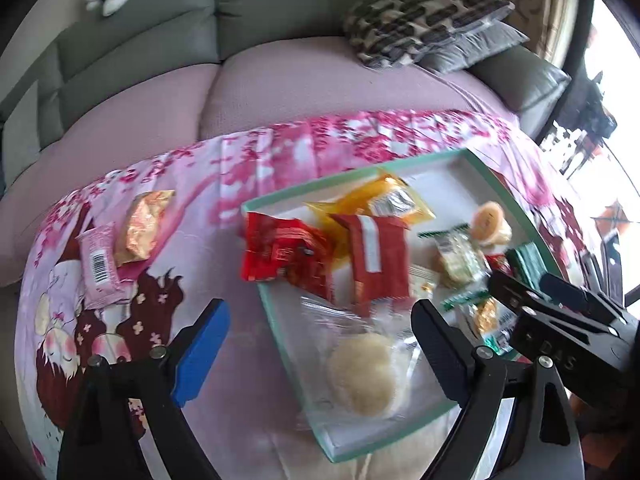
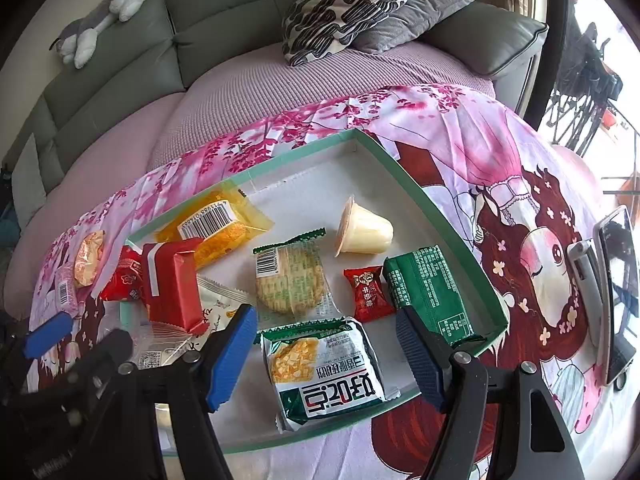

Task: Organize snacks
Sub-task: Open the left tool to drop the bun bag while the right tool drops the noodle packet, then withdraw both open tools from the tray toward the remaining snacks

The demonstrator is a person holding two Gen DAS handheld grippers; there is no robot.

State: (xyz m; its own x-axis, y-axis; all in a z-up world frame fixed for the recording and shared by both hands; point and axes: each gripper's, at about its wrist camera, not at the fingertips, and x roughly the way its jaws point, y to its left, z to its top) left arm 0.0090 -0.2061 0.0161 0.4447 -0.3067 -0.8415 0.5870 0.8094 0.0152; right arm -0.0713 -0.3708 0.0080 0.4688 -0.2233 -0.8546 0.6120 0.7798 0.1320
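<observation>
A teal-rimmed white tray [image 1: 272, 308] [image 2: 440, 216] lies on a pink printed cloth and holds several snack packets. My left gripper [image 1: 320, 344] is open above a pale round cake in clear wrap [image 1: 362, 372] at the tray's near end; its pads stand clear of the cake. My right gripper [image 2: 328, 360] is open around a green-and-white packet [image 2: 324, 376] that lies flat in the tray, and neither pad presses on it. A pink packet [image 1: 98, 264] and a golden packet [image 1: 142, 226] lie on the cloth left of the tray.
The tray also holds red packets [image 2: 172, 284], a yellow packet [image 2: 216, 228], a round cracker [image 2: 288, 280], a jelly cup [image 2: 364, 232] and a green packet [image 2: 428, 292]. A phone on a stand [image 2: 616, 292] is at the right. A sofa with pillows [image 2: 352, 8] lies behind.
</observation>
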